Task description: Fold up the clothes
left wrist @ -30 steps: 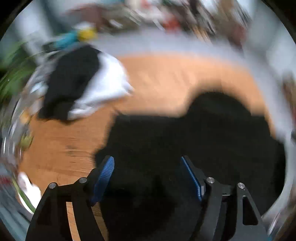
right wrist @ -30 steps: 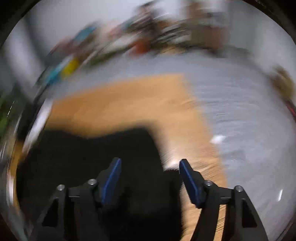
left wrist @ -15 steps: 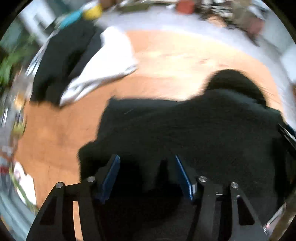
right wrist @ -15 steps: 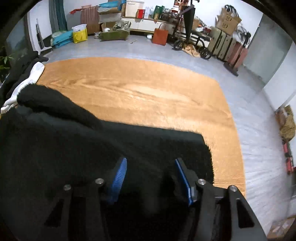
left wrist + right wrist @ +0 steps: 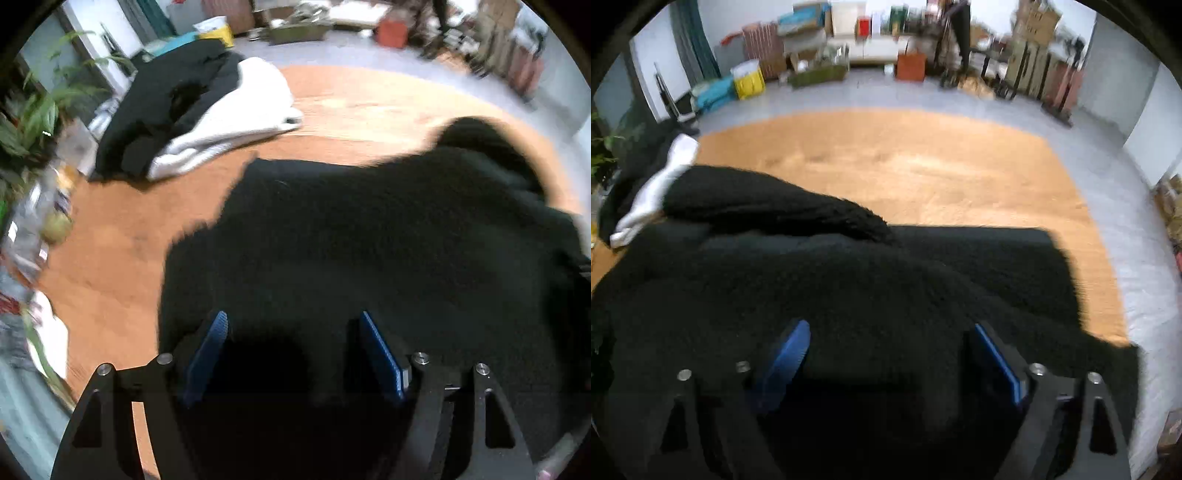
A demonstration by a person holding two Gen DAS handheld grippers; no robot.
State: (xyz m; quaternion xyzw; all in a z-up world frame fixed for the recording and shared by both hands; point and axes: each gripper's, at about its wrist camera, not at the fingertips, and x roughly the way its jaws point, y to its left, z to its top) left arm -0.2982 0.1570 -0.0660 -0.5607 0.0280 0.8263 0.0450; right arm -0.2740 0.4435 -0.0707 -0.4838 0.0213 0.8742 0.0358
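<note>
A black fleecy garment lies spread on the orange wooden table; it also fills the lower half of the right wrist view, with a sleeve folded across its top. My left gripper is open, its blue-padded fingers low over the near edge of the garment. My right gripper is open too, wide over the near edge of the same garment. Neither holds cloth.
A heap of black and white clothes lies at the table's far left, also seen in the right wrist view. Green plants stand left of the table. The bare tabletop stretches beyond the garment. Boxes and clutter line the far wall.
Both grippers have moved down onto the garment's near edge. Their jaws narrowed half a second ago and have widened again. The garment now lies flatter on the table.
</note>
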